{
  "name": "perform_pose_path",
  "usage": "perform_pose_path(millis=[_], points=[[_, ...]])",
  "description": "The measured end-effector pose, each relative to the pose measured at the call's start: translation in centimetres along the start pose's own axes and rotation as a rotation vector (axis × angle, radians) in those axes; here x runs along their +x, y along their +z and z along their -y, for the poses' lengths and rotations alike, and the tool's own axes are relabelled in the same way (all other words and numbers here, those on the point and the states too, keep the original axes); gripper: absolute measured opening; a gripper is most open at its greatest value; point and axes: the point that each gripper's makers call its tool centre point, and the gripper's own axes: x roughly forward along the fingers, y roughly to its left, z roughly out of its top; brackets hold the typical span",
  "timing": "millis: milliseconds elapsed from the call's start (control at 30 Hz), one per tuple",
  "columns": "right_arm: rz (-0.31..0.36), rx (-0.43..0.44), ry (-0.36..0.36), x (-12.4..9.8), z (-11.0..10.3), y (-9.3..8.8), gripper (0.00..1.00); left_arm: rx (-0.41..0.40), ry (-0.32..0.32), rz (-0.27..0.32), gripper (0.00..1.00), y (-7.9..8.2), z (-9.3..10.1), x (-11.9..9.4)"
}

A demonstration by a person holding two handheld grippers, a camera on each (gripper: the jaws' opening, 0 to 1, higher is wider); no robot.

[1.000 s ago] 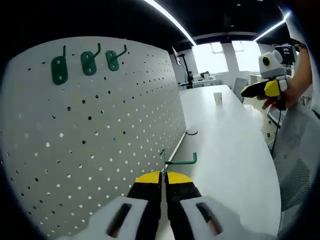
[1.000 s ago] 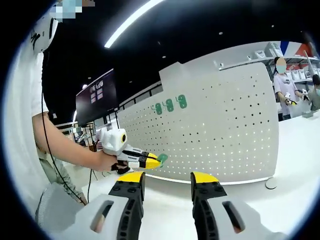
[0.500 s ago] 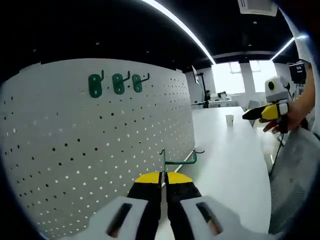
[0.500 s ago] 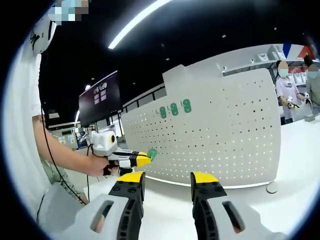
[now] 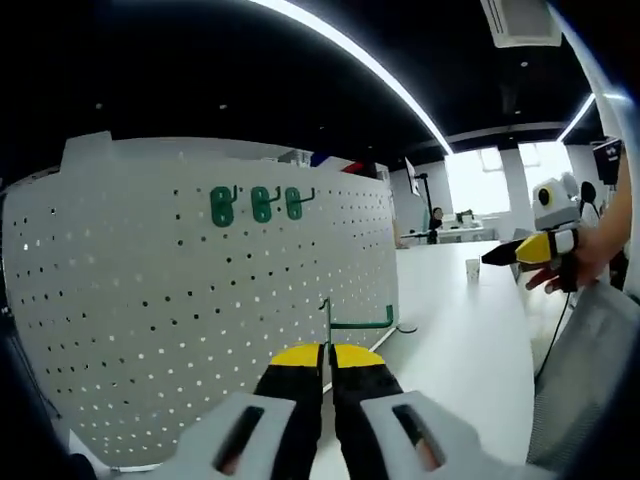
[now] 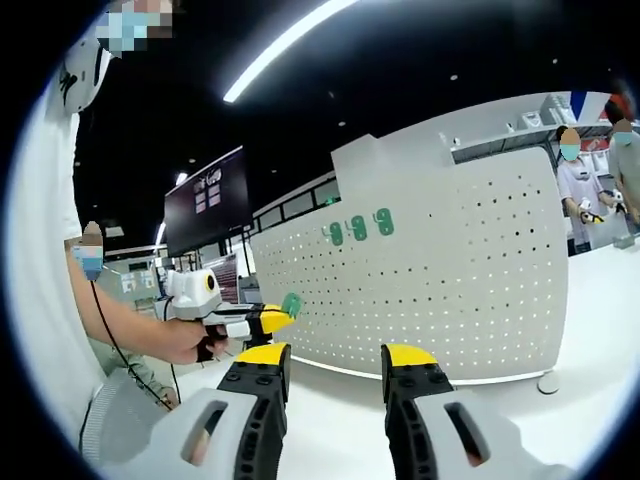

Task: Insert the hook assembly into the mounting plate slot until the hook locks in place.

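The left tool is clenched on the green metal peg hook, held off the white perforated pegboard on the white desk for alignment with its holes, while the right tool, released, stands clear.

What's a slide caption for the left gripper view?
Left gripper shut on green metal hook, facing white perforated pegboard carrying three green hooks.
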Motion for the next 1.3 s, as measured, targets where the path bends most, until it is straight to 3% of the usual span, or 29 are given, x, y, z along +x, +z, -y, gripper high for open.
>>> perform_pose_path(millis=[333,733,1000,1067,1100,1200,1300], points=[[0.021,0.004,0.011,0.4,-0.6,0.9,0.34,-0.047,0.046,0.084,0.01,1.7,0.3,-1.1],[0.046,0.032,0.022,0.3,-1.1,1.6,0.33,-0.094,0.105,0.19,0.01,3.8,-0.8,-2.0],[0.048,0.037,0.029,0.5,-1.4,1.6,0.32,-0.105,0.102,0.186,0.02,3.9,-0.6,-2.0],[0.06,0.117,0.056,0.7,-2.0,1.7,0.3,-0.099,0.103,0.182,0.02,3.8,-0.5,-2.0],[0.075,0.209,0.076,0.7,-2.2,1.9,0.3,-0.099,0.102,0.182,0.02,3.8,-0.5,-2.0],[0.107,0.307,0.096,0.7,-2.1,2.3,0.29,-0.098,0.099,0.179,0.02,3.9,-0.3,-1.9],[0.11,0.307,0.087,0.7,-1.9,2.4,0.29,-0.096,0.101,0.178,0.02,4.0,-0.2,-1.9]])
